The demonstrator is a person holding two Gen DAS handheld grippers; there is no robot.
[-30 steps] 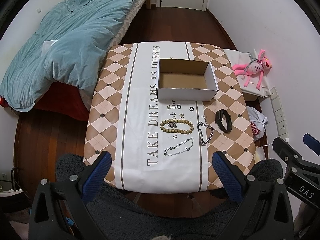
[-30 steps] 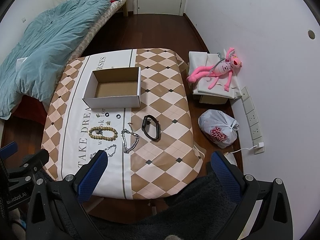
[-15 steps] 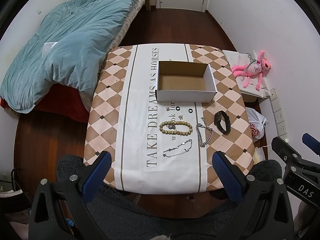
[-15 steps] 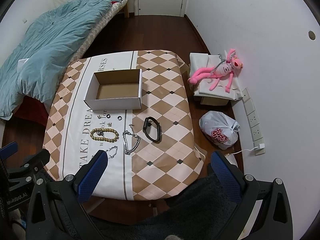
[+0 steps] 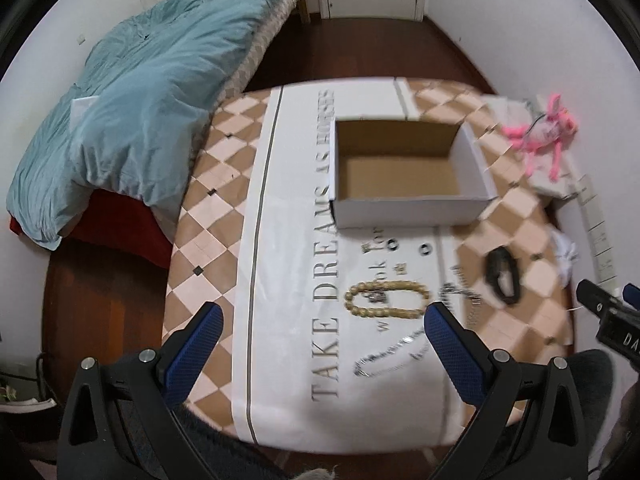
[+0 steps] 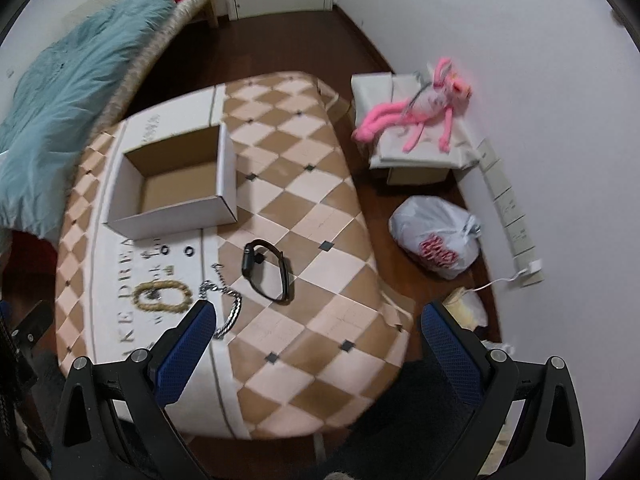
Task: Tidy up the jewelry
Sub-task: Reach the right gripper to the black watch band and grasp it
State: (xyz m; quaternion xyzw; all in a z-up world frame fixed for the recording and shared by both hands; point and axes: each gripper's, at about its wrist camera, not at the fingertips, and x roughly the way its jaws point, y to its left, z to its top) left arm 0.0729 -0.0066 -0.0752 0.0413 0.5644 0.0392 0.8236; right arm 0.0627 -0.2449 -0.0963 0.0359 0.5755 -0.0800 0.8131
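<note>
The jewelry is lying loose on the desk (image 5: 224, 168), all of it on the near side of the open cardboard box (image 5: 404, 172), which is the landmark here. Closest to the box's front wall, two small dark rings (image 5: 408, 246) are sitting side by side, with a couple of tiny pieces beside them that are too blurred to identify. Farther from the box, a bead bracelet (image 5: 387, 299) is lying in a flattened oval on the white printed strip of the desk cover. Beyond that, farthest from the box, a thin silver chain (image 5: 390, 354) is stretching along the cover. To the right of the beads, a thicker silver chain (image 6: 228, 304) is lying in a loose loop, and right of that a black wristband (image 6: 267, 269) is resting on the checkered part, off the box's front right corner. The box itself is standing upright with nothing visible inside.

The left hand-held gripper (image 5: 320, 354) is hovering above the near desk edge with its blue-padded fingers spread wide, gripping nothing. The right hand-held gripper (image 6: 314, 352) is likewise spread wide and carrying nothing, hanging over the near right part of the desk.

Left of the box, a bed with a blue quilt (image 5: 132, 104) is standing beside the desk. Right of the box, a pink plush toy (image 6: 416, 114) is lying on a low pale stand by the wall, and a tied white plastic bag (image 6: 436, 236) is sitting on the floor.
</note>
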